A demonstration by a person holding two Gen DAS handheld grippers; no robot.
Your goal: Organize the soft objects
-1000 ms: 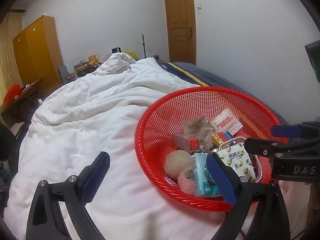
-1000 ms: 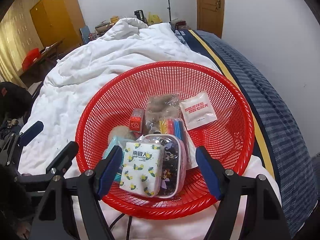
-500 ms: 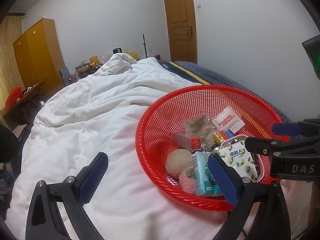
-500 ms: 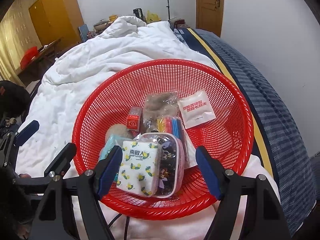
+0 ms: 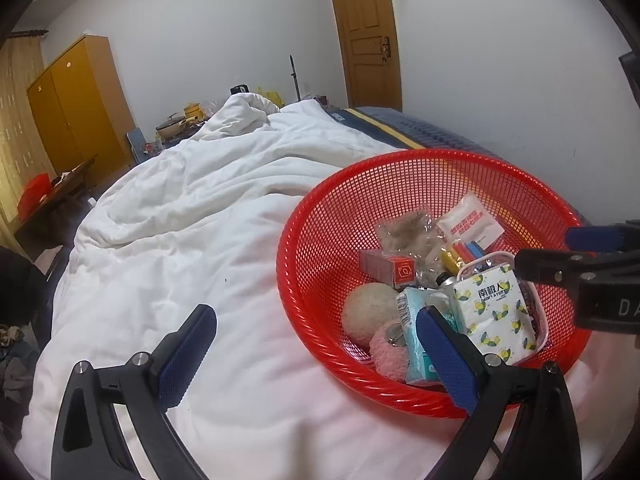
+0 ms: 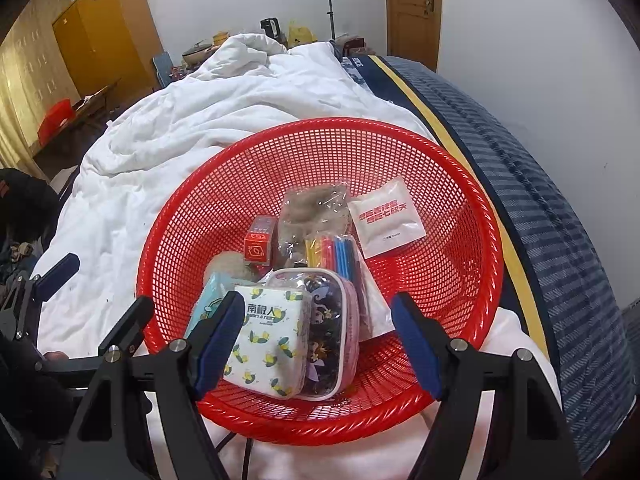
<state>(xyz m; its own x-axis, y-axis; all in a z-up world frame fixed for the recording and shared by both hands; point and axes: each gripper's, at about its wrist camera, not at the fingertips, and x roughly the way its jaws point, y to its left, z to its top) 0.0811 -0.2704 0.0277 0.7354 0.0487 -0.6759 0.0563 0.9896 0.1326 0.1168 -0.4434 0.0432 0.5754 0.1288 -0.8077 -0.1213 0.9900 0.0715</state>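
A red mesh basket (image 6: 420, 152) (image 5: 320, 216) sits on a white duvet (image 5: 192, 208). In it lie a lemon-print tissue pack (image 6: 268, 340) (image 5: 496, 308), a teal tissue pack (image 5: 412, 316), a clear pink-edged pouch (image 6: 324, 332), a beige ball (image 5: 368, 312), a pink fluffy item (image 5: 390, 354), a red small box (image 6: 260, 242), coloured pens (image 6: 332, 252), a white sachet (image 6: 386, 216) and a bagged brown item (image 6: 312, 210). My right gripper (image 6: 316, 340) is open above the basket's near side. My left gripper (image 5: 316, 360) is open, straddling the basket's near-left rim.
A blue striped mattress (image 6: 540, 200) with a yellow band runs along the right by a white wall. Yellow wardrobes (image 5: 76, 104) stand far left, a wooden door (image 5: 364, 32) at the back. Clutter lies beyond the duvet.
Both views have drifted slightly; the basket sits a little higher in the right wrist view. Both grippers remain open and empty.
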